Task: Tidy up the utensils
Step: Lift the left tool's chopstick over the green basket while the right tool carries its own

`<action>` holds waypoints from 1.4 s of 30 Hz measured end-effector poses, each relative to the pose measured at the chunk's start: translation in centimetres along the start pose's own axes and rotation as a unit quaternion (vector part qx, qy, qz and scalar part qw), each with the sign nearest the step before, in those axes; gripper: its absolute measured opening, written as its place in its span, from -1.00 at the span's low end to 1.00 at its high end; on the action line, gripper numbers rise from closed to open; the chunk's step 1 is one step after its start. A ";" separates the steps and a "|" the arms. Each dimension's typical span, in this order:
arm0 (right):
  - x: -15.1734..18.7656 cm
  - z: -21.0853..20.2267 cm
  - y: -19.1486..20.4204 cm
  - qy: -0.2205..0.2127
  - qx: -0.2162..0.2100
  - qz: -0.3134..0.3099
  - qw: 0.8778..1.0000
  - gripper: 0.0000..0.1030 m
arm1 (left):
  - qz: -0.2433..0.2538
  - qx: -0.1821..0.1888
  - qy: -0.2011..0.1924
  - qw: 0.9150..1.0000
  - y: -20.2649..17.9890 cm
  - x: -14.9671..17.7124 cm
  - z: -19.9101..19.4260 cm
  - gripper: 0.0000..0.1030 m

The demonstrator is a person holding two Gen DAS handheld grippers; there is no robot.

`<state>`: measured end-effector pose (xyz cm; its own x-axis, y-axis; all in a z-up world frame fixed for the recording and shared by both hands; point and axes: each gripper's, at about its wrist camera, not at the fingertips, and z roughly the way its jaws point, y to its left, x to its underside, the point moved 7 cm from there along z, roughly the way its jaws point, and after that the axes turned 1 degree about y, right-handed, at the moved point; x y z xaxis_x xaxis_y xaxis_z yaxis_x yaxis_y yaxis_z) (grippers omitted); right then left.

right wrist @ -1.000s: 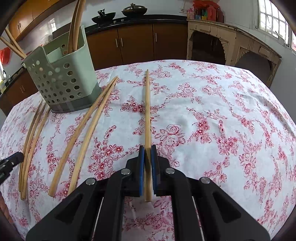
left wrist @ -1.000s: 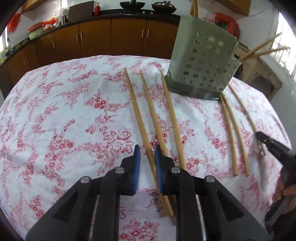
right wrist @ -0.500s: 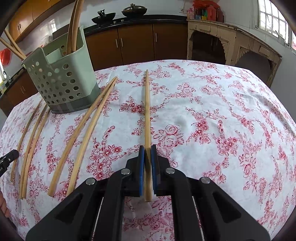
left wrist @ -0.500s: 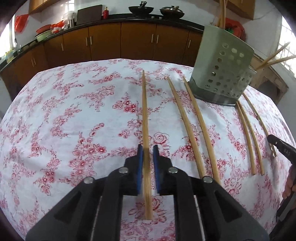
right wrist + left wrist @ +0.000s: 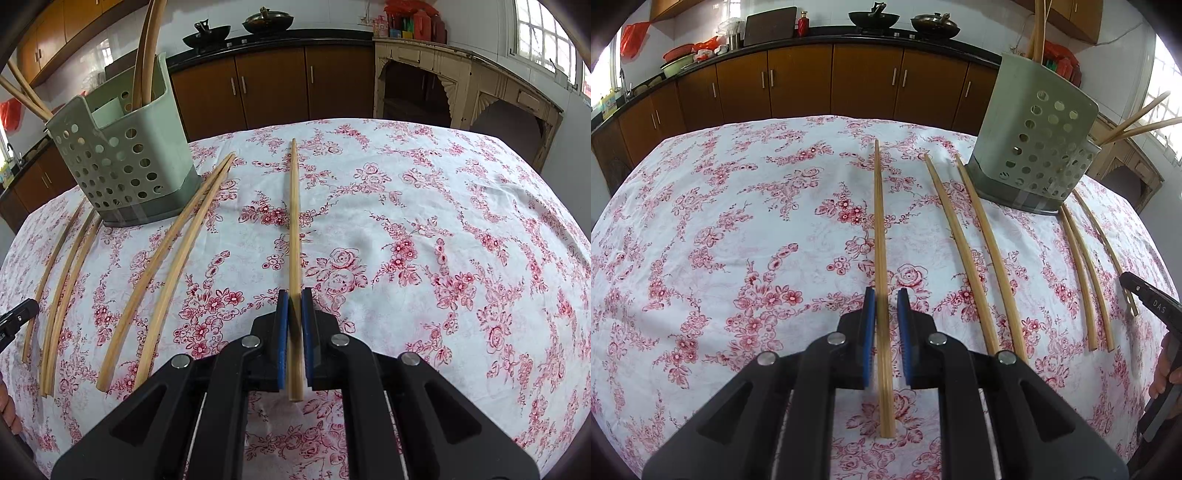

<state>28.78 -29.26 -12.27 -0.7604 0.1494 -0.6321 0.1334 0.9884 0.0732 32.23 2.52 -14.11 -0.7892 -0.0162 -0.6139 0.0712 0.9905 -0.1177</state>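
A long bamboo chopstick (image 5: 879, 221) lies on the flowered tablecloth and runs straight out between the pads of my left gripper (image 5: 886, 306), which is shut on it near its close end. My right gripper (image 5: 294, 306) is shut on another chopstick (image 5: 294, 221) in the same way. The green perforated holder (image 5: 1034, 147) (image 5: 122, 166) stands upright at the back between the two grippers, with a few chopsticks (image 5: 146, 55) sticking out of it. Two loose pairs (image 5: 964, 251) (image 5: 1086, 266) lie on the cloth between my grippers.
A fingertip (image 5: 1141, 295) of the right gripper and part of a hand show at the right edge of the left wrist view. Brown kitchen cabinets (image 5: 864, 81) with woks on the counter stand behind the table. An old cream sideboard (image 5: 461, 85) stands at the back right.
My left gripper slid left and its jaws narrowed onto the chopstick, which swung in line with the gripper and away from its two neighbours. The right gripper and its chopstick stayed still.
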 end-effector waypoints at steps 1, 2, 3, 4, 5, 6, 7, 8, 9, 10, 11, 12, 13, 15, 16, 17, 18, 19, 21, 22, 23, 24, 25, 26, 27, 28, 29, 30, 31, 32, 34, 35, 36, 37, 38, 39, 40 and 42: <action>0.0 0.0 0.0 0.000 0.000 0.000 1.000 -0.84 | 0.001 -0.001 0.000 1.000 0.1 0.0 0.0 -0.73; 0.0 0.0 0.0 0.000 0.000 0.000 1.000 -0.84 | 0.002 -0.003 0.000 1.000 0.0 0.0 0.0 -0.73; 0.0 0.0 0.0 0.000 0.000 0.000 1.000 -0.84 | 0.004 -0.005 0.000 1.000 0.0 0.0 0.0 -0.72; 0.0 0.0 0.0 0.000 0.000 0.000 1.000 -0.84 | 0.005 -0.006 0.000 1.000 -0.1 0.0 0.1 -0.72; 0.0 0.0 0.0 0.000 0.000 0.000 1.000 -0.84 | 0.005 -0.007 0.001 1.000 -0.1 0.0 0.1 -0.72; 0.0 0.0 0.0 0.000 0.000 0.000 1.000 -0.84 | 0.007 -0.009 0.001 1.000 -0.1 0.0 0.1 -0.72; 0.0 0.0 0.0 0.000 0.001 -0.001 1.000 -0.84 | 0.009 -0.012 0.001 1.000 -0.2 0.0 0.2 -0.72; 0.0 0.0 0.0 0.000 0.001 -0.001 1.000 -0.84 | 0.012 -0.016 0.001 1.000 -0.3 0.0 0.2 -0.72; 0.0 0.0 0.0 0.000 0.001 -0.001 1.000 -0.84 | 0.017 -0.025 0.001 1.000 -0.4 0.0 0.2 -0.70; 0.0 0.0 0.0 0.000 0.000 0.000 1.000 -0.83 | 0.022 -0.030 0.002 0.999 -0.6 0.1 0.3 -0.65; 0.0 0.0 0.0 0.000 -0.001 0.000 1.000 -0.83 | 0.027 -0.038 0.002 0.999 -0.7 0.1 0.2 -0.43; 0.0 0.0 -0.1 0.000 -0.002 0.001 1.000 -0.83 | 0.031 -0.058 0.005 0.998 -0.7 0.3 0.3 0.04; 0.1 0.0 -0.1 0.000 -0.002 0.002 1.000 -0.83 | 0.028 -0.070 0.008 0.997 -0.4 0.4 0.3 0.13; 0.1 -0.1 -0.1 0.001 -0.004 0.004 1.000 -0.83 | 0.016 -0.059 0.007 0.998 0.0 0.4 0.2 0.06; 0.1 -0.1 -0.1 0.001 -0.005 0.005 1.000 -0.83 | 0.009 -0.061 0.005 0.998 0.3 0.4 0.2 0.01; 0.2 -0.1 -0.1 0.001 -0.005 0.005 1.000 -0.83 | 0.008 -0.064 0.005 0.998 0.5 0.4 0.1 -0.08; 0.2 -0.1 -0.1 0.001 -0.006 0.006 1.000 -0.83 | 0.009 -0.064 0.004 0.998 0.4 0.4 0.0 -0.20; 0.2 -0.1 -0.1 0.001 -0.006 0.006 1.000 -0.83 | 0.014 -0.062 0.003 0.998 0.2 0.4 -0.1 -0.28; 0.2 -0.1 -0.1 0.001 -0.006 0.005 1.000 -0.83 | 0.027 -0.055 0.002 0.998 -0.4 0.7 -0.3 -0.52; 0.2 -0.1 -0.1 0.001 -0.006 0.005 1.000 -0.83 | 0.031 -0.053 0.002 0.998 -0.6 0.9 -0.4 -0.56; 0.2 -0.1 -0.1 0.001 -0.006 0.005 1.000 -0.83 | 0.035 -0.050 0.003 0.998 -0.8 1.0 -0.4 -0.59; 0.2 -0.1 -0.1 0.001 -0.006 0.006 1.000 -0.83 | 0.036 -0.049 0.003 0.998 -0.9 1.1 -0.5 -0.60; 0.2 -0.1 -0.1 0.001 -0.007 0.006 1.000 -0.83 | 0.036 -0.049 0.003 0.998 -1.0 1.1 -0.5 -0.60; 0.2 -0.1 -0.1 0.001 -0.007 0.006 1.000 -0.83 | 0.035 -0.049 0.003 0.998 -1.0 1.1 -0.4 -0.60; 0.3 -0.1 -0.1 0.001 -0.007 0.006 1.000 -0.83 | 0.034 -0.048 0.003 0.998 -1.0 1.1 -0.4 -0.60; 0.3 -0.2 -0.1 0.001 -0.007 0.006 1.000 -0.83 | 0.033 -0.048 0.003 0.998 -1.0 1.2 -0.5 -0.60; 0.3 -0.2 -0.1 0.001 -0.008 0.006 1.000 -0.83 | 0.033 -0.048 0.003 0.998 -1.0 1.2 -0.5 -0.60; 0.4 -0.2 -0.1 0.001 -0.009 0.007 1.000 -0.82 | 0.033 -0.049 0.003 0.998 -1.0 1.3 -0.6 -0.60; 0.4 -0.3 -0.1 0.001 -0.009 0.007 1.000 -0.82 | 0.032 -0.049 0.003 0.998 -1.1 1.4 -0.6 -0.60; 0.5 -0.3 -0.1 0.001 -0.010 0.008 1.000 -0.83 | 0.031 -0.048 0.003 0.998 -1.1 1.5 -0.7 -0.63; 0.6 -0.4 -0.2 0.001 -0.011 0.009 1.000 -0.83 | 0.026 -0.046 0.002 0.999 -1.0 1.6 -0.8 -0.82; 0.6 -0.4 -0.2 0.001 -0.013 0.010 1.000 -0.83 | 0.023 -0.043 0.002 0.999 -0.9 1.6 -0.8 -0.84; 0.5 -0.4 -0.3 0.001 -0.015 0.011 1.000 -0.84 | 0.021 -0.040 0.002 0.999 -0.9 1.6 -0.8 -0.84; 0.6 -0.5 -0.3 0.001 -0.016 0.014 1.000 -0.84 | 0.020 -0.039 0.002 0.999 -0.9 1.6 -0.9 -0.84; 0.7 -0.6 -0.4 0.000 -0.018 0.015 1.000 -0.85 | 0.021 -0.039 0.002 0.999 -0.9 1.6 -0.9 -0.85; 0.6 -0.7 -0.4 0.000 -0.018 0.012 1.000 -0.85 | 0.026 -0.040 0.003 0.999 -1.0 1.6 -1.0 -0.85; 0.7 -0.8 -0.3 -0.001 -0.017 0.006 1.000 -0.85 | 0.029 -0.038 0.005 0.999 -1.0 1.6 -1.0 -0.85; 0.8 -1.3 -0.4 -0.006 -0.019 0.005 1.000 -0.85 | 0.024 -0.025 0.010 0.999 -1.0 1.8 -1.3 -0.85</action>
<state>27.27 -29.51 -11.82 -0.7512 0.1590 -0.6406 0.1168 0.9873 0.1080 29.97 1.72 -14.03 -0.7976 0.0344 -0.6022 0.0797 0.9956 -0.0486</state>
